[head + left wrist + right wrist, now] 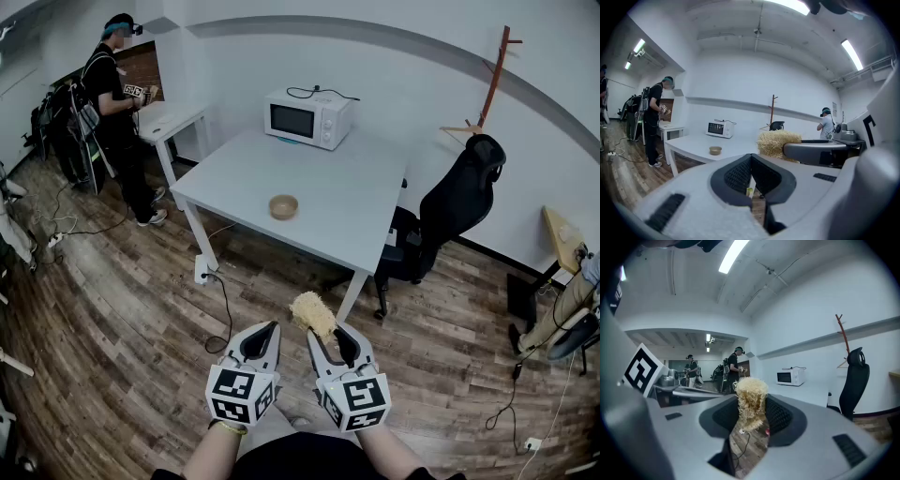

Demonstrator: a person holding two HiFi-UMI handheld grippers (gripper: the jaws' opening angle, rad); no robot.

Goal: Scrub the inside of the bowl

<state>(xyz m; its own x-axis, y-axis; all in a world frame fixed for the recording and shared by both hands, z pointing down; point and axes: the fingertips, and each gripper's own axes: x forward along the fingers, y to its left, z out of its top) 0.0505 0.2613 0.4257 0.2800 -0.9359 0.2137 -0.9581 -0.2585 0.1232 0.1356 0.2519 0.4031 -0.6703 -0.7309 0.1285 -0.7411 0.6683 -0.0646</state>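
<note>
Scrubber [312,314] pinched in right claw [328,336], fibrous head poking forward, likely for scrubbing; left claw [264,330] closed on nothing, seemingly free to steady bowl [283,206], well ahead on tabletop [356,211].

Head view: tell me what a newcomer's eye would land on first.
First, the straw-coloured scrubber clamped in the right tool at the bottom centre, with the shut, empty left tool beside it. Next, the small bowl alone on the white table in the middle of the room, well ahead of both tools, and the white microwave at the table's far edge.
</note>
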